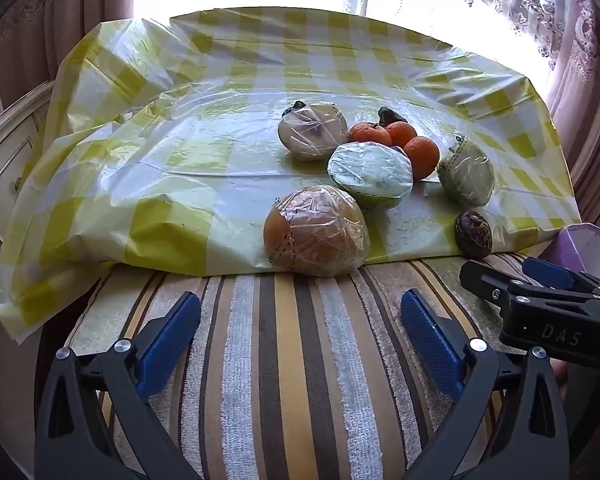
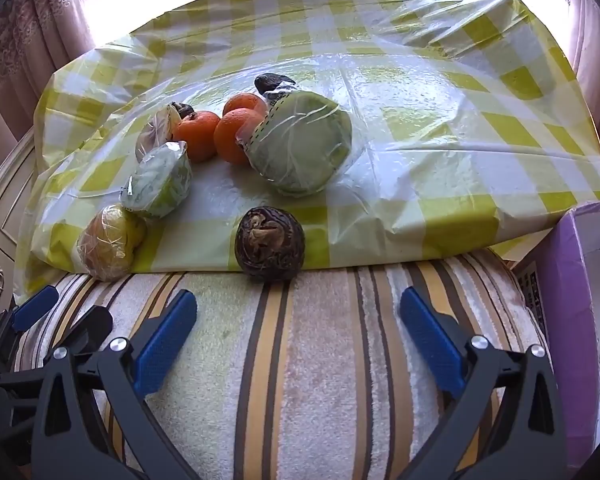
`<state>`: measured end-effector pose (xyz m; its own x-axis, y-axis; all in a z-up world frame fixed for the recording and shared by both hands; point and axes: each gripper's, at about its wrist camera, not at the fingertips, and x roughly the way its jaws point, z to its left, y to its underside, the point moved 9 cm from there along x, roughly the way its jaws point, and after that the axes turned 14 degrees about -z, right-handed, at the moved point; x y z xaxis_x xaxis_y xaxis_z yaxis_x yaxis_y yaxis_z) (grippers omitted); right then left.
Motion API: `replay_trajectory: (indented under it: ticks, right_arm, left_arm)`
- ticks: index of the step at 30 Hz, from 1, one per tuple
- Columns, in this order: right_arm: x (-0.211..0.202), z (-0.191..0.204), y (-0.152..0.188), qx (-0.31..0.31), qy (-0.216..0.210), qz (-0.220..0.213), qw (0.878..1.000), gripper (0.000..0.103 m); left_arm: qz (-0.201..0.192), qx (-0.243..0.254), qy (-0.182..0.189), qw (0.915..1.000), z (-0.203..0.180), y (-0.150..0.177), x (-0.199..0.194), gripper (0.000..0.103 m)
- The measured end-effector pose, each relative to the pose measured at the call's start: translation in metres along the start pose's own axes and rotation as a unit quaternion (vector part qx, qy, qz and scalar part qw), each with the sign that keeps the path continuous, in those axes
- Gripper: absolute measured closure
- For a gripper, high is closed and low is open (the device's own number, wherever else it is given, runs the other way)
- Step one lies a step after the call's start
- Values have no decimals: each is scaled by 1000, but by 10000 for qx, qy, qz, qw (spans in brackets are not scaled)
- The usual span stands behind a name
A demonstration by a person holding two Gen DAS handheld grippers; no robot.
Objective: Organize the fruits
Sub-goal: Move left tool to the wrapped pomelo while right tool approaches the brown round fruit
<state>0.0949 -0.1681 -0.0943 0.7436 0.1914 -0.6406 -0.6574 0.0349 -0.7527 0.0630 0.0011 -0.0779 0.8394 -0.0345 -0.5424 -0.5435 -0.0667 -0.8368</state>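
Both the left claw (image 1: 300, 330) and the right claw (image 2: 298, 328) gape wide and empty at the bottom, while the wrapped fruits (image 1: 370, 176), blurry under shiny plastic, sit mid-picture on the table (image 1: 180, 152).

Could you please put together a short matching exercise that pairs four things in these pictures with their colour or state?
Things:
1. oranges
2. dark wrinkled fruit
3. right gripper
4. box

Descriptions:
A. purple, at the right edge of the striped cloth
B. open, holding nothing
C. bare, orange, clustered among the plastic-wrapped fruits
D. brown, unwrapped, at the near edge of the checked plastic sheet

Pairs: 1-C, 2-D, 3-B, 4-A
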Motion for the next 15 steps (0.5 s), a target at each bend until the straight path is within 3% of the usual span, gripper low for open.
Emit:
replay_trajectory:
  ticks: [15]
  right_arm:
    - [-4, -1, -2, 87, -121, -128, 9998, 1]
  left_arm:
    - [15, -34, 9, 10000, -2, 2, 1, 6]
